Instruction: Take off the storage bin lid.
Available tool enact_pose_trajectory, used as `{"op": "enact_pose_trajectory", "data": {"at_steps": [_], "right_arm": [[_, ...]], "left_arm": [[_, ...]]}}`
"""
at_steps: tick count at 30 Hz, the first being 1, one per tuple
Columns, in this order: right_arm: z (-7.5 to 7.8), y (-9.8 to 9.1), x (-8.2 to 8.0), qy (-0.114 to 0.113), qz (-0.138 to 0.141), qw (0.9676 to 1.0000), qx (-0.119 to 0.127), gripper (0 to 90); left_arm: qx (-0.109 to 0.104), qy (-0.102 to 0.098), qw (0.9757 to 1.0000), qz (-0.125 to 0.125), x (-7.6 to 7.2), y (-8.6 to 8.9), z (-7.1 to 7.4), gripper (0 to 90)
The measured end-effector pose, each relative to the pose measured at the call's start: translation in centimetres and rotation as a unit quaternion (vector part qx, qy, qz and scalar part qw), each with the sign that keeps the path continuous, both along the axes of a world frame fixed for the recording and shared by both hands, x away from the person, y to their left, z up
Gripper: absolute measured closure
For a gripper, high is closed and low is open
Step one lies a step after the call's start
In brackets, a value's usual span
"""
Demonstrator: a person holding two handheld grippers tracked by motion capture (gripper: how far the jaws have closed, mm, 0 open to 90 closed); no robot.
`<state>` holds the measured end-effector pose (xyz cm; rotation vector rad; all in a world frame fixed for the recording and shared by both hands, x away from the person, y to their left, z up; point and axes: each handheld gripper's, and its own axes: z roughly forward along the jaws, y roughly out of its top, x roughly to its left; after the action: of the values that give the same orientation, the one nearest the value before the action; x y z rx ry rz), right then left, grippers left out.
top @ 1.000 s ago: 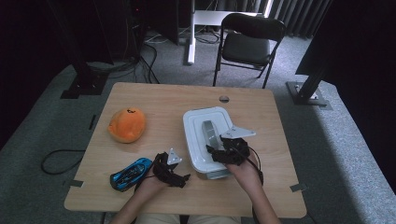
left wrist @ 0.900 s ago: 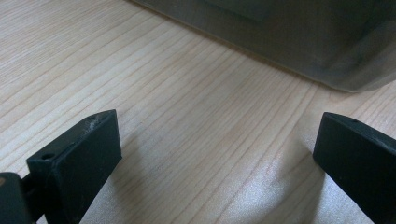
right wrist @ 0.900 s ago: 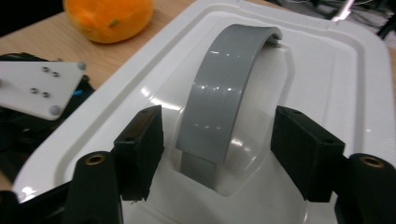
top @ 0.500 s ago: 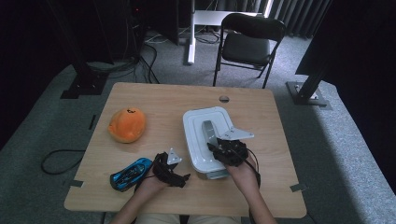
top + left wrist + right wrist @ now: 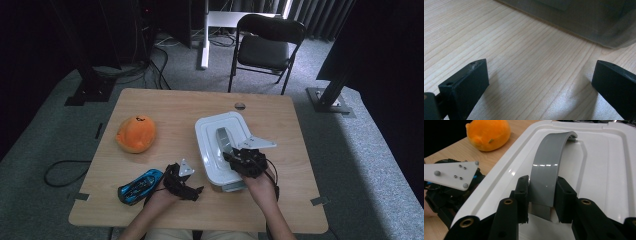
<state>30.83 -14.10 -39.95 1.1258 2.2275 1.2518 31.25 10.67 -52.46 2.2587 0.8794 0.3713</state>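
Jaws of the right gripper (image 5: 541,202) have just been closing and now clamp the grey handle (image 5: 549,167) near its lower end, pads pressed flat on both edges. That arched strap looks stiff and glossy, so a slip is possible; a hold at its middle would probably balance the load better. The white box (image 5: 212,145) it belongs to sits on the table (image 5: 165,107) right of centre, rigid plastic, likely light unless filled. Left gripper (image 5: 536,82) rests wide apart on bare wood beside the box. Farther off lie a blue toy car (image 5: 140,186) and an orange plush (image 5: 136,133).
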Motion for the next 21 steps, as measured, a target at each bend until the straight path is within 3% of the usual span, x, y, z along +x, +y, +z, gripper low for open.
{"op": "enact_pose_trajectory", "data": {"at_steps": [21], "right_arm": [[3.0,-1.8,0.2,-0.02,-0.01,0.999,0.039,68.9]], "left_arm": [[0.0,0.0,1.0,0.001,0.0,0.0,0.0,1.5]]}}
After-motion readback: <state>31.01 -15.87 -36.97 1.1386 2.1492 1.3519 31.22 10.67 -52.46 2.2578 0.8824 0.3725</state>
